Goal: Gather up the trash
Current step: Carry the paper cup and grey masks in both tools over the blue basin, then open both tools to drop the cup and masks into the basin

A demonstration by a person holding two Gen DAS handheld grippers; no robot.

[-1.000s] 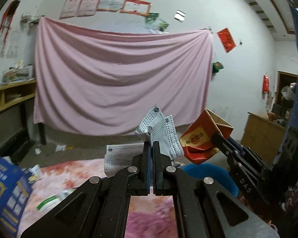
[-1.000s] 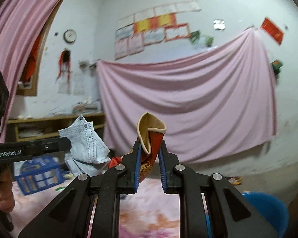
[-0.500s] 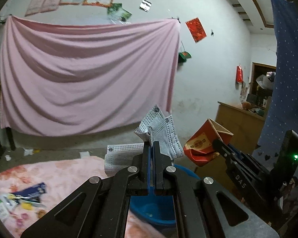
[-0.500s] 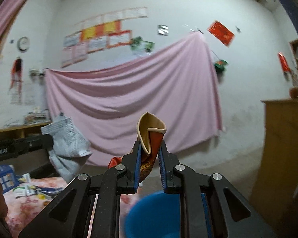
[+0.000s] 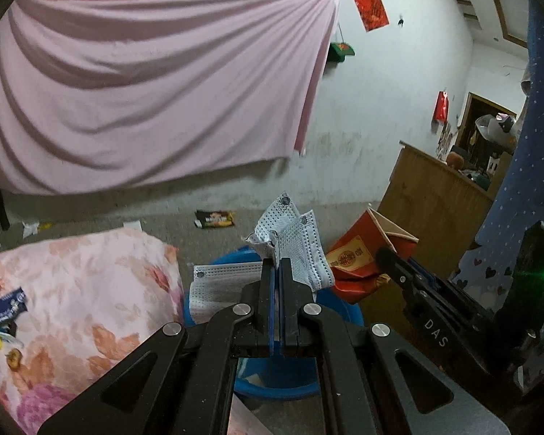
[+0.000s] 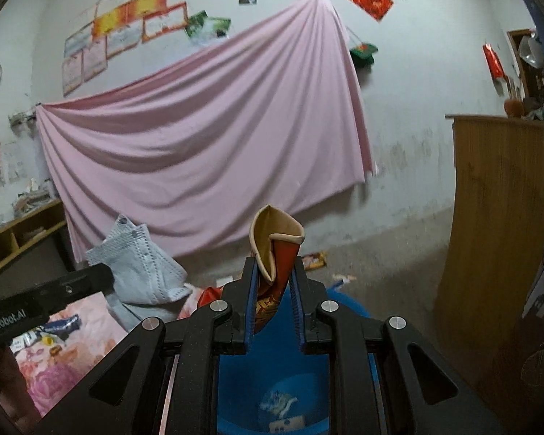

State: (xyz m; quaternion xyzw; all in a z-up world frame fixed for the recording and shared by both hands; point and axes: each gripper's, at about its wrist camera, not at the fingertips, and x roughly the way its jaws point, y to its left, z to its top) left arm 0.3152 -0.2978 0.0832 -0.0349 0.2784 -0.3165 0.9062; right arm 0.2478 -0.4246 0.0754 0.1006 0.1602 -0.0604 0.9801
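2 pieces in hand over blue bin [image 6: 232, 380]: my left gripper [image 5: 276, 272] clamps face masks [image 5: 301, 253], right gripper [image 6: 273, 282] pinches red carton [image 6: 275, 253]. Drop pending; litter left on bed [image 5: 90, 290], far floor.

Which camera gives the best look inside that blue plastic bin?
The right wrist view: it looks down into the blue plastic bin, showing scraps at the bottom. In the left wrist view, the bin is mostly hidden behind the left gripper; only rim and wall show.
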